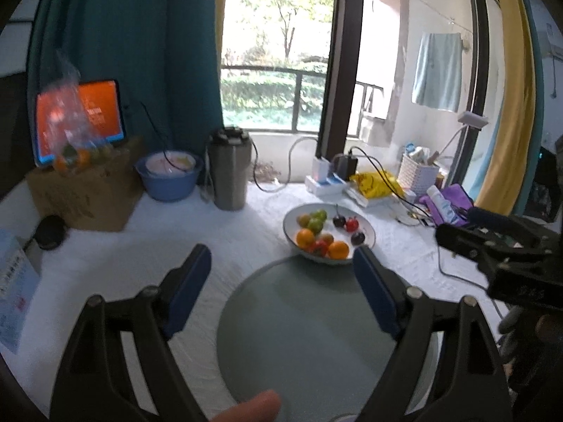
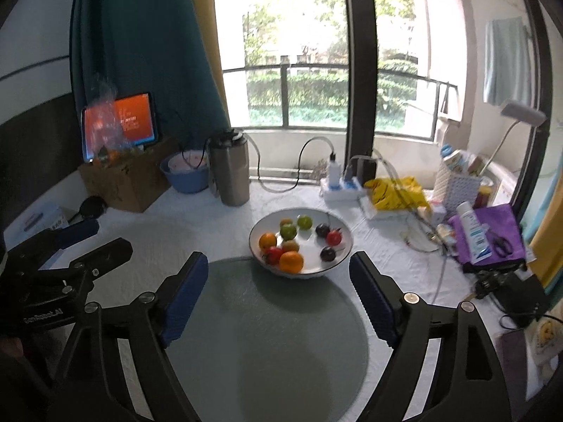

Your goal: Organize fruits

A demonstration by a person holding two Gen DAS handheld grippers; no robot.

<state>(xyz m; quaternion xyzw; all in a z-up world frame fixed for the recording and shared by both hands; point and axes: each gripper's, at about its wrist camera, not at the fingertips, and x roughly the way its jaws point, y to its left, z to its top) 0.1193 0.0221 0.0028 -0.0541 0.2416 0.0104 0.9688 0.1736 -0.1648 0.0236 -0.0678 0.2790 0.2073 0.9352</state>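
Note:
A white bowl (image 1: pixel 366 227) (image 2: pixel 339 227) holds several small fruits: oranges (image 1: pixel 338 249) (image 2: pixel 291 261), green ones (image 1: pixel 315 224) (image 2: pixel 304 222), red ones (image 2: pixel 334 236) and dark ones (image 2: pixel 328 254). It stands on the white tablecloth just beyond a round grey-green mat (image 1: pixel 306 330) (image 2: pixel 267 334). My left gripper (image 1: pixel 281 274) is open and empty above the mat, short of the bowl. My right gripper (image 2: pixel 278 277) is open and empty above the mat, its fingertips on either side of the bowl's near rim. Each gripper shows at the edge of the other's view.
At the back stand a steel flask (image 1: pixel 230 170) (image 2: pixel 230 168), a blue basin (image 1: pixel 169 176), a cardboard box (image 1: pixel 88 193) with a tablet (image 1: pixel 81 119) and bagged fruit. On the right lie a power strip (image 2: pixel 343 188), cables, a yellow bag (image 2: pixel 397 190), a white basket (image 2: pixel 457 183) and purple cloth (image 2: pixel 492 232).

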